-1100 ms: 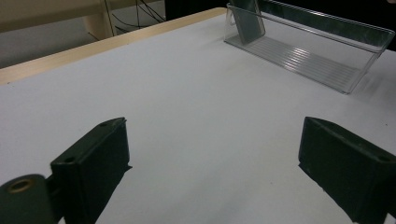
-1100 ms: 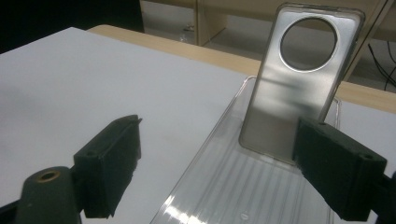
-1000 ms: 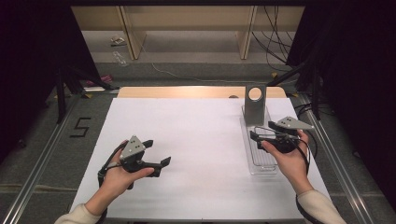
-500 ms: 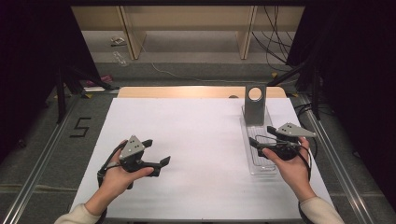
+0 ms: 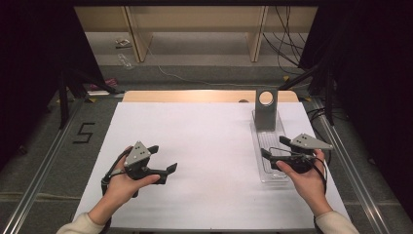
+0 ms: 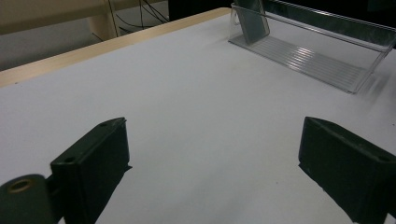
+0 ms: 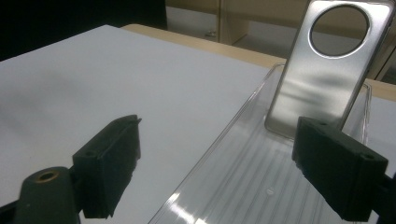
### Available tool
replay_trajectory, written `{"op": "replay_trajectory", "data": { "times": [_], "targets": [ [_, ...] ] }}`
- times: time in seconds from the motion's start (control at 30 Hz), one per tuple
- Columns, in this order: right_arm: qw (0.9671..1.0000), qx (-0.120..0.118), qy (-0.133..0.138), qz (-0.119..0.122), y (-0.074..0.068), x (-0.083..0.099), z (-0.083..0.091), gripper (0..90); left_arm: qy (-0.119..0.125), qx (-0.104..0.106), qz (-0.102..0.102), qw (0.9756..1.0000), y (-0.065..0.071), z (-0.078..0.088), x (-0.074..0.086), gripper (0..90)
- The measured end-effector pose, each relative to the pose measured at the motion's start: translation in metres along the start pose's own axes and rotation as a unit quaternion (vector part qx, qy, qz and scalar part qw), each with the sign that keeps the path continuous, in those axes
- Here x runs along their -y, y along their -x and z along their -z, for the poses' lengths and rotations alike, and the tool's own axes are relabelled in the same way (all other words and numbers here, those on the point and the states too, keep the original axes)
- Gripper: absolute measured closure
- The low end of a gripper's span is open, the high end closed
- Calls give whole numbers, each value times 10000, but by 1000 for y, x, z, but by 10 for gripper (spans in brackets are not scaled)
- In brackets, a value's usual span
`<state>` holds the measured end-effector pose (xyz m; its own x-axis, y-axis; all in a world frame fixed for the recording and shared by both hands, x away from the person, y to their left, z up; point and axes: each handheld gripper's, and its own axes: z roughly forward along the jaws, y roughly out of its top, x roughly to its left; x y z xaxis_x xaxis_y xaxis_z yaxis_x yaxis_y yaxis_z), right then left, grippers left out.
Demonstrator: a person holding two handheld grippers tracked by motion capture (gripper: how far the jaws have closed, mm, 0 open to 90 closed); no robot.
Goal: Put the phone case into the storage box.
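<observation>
A clear plastic tray (image 5: 279,127) lies on the right of the white table top (image 5: 195,136). A silver phone case (image 5: 266,111) with a round hole leans upright at the tray's far end. My right gripper (image 5: 274,147) hovers open over the tray's near end with nothing between its jaws. In the right gripper view, the gripper (image 7: 219,163) straddles the tray's left wall (image 7: 224,140), and the case (image 7: 322,70) stands ahead. My left gripper (image 5: 163,158) is open and holds nothing at the near left. In the left gripper view (image 6: 219,158), the tray (image 6: 308,56) and case (image 6: 252,18) lie far off.
A wooden strip (image 5: 195,96) runs along the table's far edge. Behind it is a floor with cables (image 5: 287,44) and wooden shelf legs (image 5: 139,34). Metal rails (image 5: 348,161) run along both sides, and a "5" (image 5: 84,132) is marked at the left.
My right gripper has drawn back a little toward the person along the tray, still open. The left gripper has stayed put.
</observation>
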<state>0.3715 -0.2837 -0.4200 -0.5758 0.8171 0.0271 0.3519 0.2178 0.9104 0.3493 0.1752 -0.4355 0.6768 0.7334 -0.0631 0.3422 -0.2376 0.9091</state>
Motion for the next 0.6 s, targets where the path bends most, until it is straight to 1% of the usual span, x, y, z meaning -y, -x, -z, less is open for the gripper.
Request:
{"op": "replay_trajectory", "data": {
  "times": [0.37,0.6],
  "targets": [
    [9999,-121,-45,17,-4,10,6,164,-19,-14,-26,10000,0,0,1,81],
    [9999,-165,-20,19,-5,16,10,164,-37,-21,-46,10000,0,-1,1,82]
  ]
}}
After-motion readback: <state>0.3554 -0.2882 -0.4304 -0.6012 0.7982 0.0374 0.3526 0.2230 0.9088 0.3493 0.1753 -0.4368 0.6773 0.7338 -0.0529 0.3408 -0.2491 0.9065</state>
